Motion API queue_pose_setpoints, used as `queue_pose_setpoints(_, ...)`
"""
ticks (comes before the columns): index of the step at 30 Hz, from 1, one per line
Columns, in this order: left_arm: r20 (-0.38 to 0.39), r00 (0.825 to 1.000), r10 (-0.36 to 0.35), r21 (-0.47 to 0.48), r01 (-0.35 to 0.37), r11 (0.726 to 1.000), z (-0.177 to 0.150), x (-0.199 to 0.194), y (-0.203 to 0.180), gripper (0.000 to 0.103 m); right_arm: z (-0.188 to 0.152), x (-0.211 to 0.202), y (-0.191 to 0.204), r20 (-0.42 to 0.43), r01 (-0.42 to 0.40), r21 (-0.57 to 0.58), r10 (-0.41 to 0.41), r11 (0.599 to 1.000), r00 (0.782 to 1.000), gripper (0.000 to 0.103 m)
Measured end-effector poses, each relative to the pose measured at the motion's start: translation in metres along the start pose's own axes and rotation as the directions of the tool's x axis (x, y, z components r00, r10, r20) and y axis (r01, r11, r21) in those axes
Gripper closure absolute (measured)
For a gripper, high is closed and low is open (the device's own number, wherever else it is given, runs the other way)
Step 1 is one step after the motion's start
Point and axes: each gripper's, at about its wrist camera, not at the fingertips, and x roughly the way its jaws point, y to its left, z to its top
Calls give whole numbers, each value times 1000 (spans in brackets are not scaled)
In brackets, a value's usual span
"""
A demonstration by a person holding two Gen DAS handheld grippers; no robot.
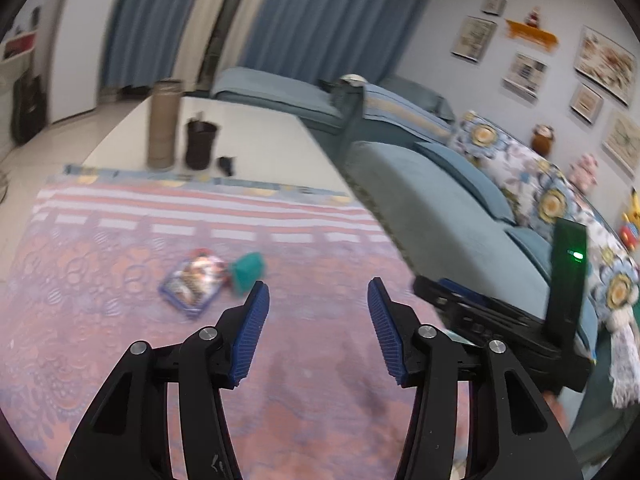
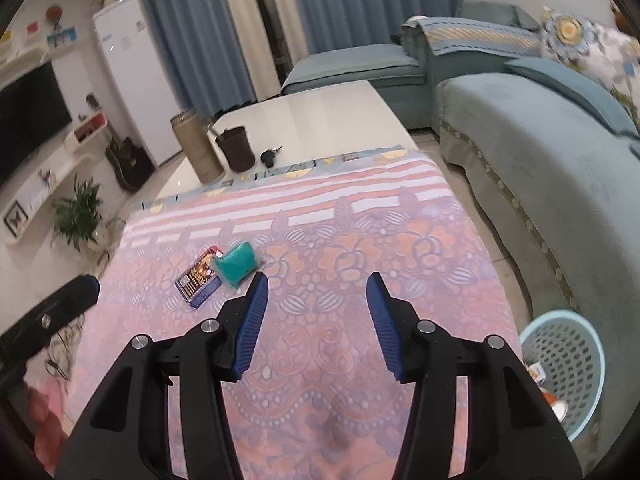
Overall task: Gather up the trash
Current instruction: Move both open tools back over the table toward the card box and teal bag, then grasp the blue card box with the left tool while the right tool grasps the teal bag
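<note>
Two pieces of trash lie side by side on the pink patterned cloth: a flat blue snack wrapper (image 1: 192,282) (image 2: 199,278) and a crumpled teal packet (image 1: 248,272) (image 2: 237,266). My left gripper (image 1: 318,294) hangs open above the cloth, just right of and nearer than the trash, nothing between its blue pads. My right gripper (image 2: 317,286) is open too, also to the right of the packet, and empty. The right gripper's body (image 1: 520,320) shows at the right of the left wrist view. The left one (image 2: 52,312) shows at the left of the right wrist view.
A light blue perforated basket (image 2: 568,364) with some trash inside stands on the floor at the lower right, beside a teal sofa (image 2: 540,152). On the white table top (image 2: 320,120) beyond the cloth stand a tan cylinder (image 2: 196,148), a dark cup (image 2: 236,148) and keys (image 2: 269,157).
</note>
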Motion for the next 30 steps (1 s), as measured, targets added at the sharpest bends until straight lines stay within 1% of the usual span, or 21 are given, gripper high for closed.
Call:
queue_pose_setpoints(5, -9, 999, 47, -47, -48, 998, 4, 20, 49, 55, 2, 27, 26, -6, 5, -93, -5, 996, 1000, 55)
queue_pose_setpoints(7, -22, 998, 57, -63, -59, 996, 5, 31, 61, 55, 2, 42, 36, -18, 15, -118, -17, 993, 1000, 55)
queue_pose_setpoints(10, -43, 994, 96, -66, -99, 993, 7, 51, 81, 55, 3, 70, 54, -59, -29, -136, 21, 990, 998, 55)
queue_pose_setpoints(13, -88, 988, 125, -56, -130, 990, 4, 73, 100, 55, 2, 103, 71, -112, -67, -160, 49, 985, 993, 55)
queue_pose_setpoints(15, -142, 983, 115, -23, -119, 993, 0, 94, 109, 47, 3, 122, 77, -139, -86, -146, 66, 986, 988, 55)
queue_pose_setpoints(16, -159, 979, 125, 4, -126, 992, -1, 102, 111, 46, 4, 129, 78, -150, -95, -139, 74, 986, 986, 55)
queue_pose_setpoints(18, -181, 974, 135, 80, -123, 989, -2, 119, 113, 34, 4, 138, 77, -151, -92, -129, 72, 987, 986, 55)
queue_pose_setpoints(19, -189, 972, 139, 117, -118, 986, -1, 128, 114, 32, 4, 142, 74, -155, -97, -119, 78, 988, 985, 55)
queue_pose_setpoints(21, -206, 967, 151, 162, -118, 980, 0, 141, 116, 29, 4, 150, 69, -168, -102, -102, 84, 990, 982, 55)
queue_pose_setpoints(22, -222, 963, 150, 185, -110, 977, 1, 147, 115, 29, 4, 152, 66, -172, -105, -95, 87, 990, 981, 55)
queue_pose_setpoints(23, -244, 956, 163, 223, -108, 969, 0, 156, 114, 29, 5, 153, 64, -176, -106, -89, 90, 990, 980, 55)
queue_pose_setpoints(25, -264, 948, 178, 267, -106, 958, -3, 165, 110, 30, 5, 158, 60, -193, -128, -66, 113, 990, 975, 55)
queue_pose_setpoints(27, -280, 934, 222, 310, -131, 942, -7, 174, 109, 36, 7, 164, 60, -212, -156, -43, 143, 987, 967, 55)
queue_pose_setpoints(28, -278, 933, 229, 317, -136, 939, -8, 174, 108, 37, 8, 166, 61, -218, -162, -37, 151, 986, 964, 55)
queue_pose_setpoints(30, -262, 936, 233, 308, -147, 940, -10, 171, 110, 39, 11, 171, 66, -229, -182, -21, 172, 983, 958, 55)
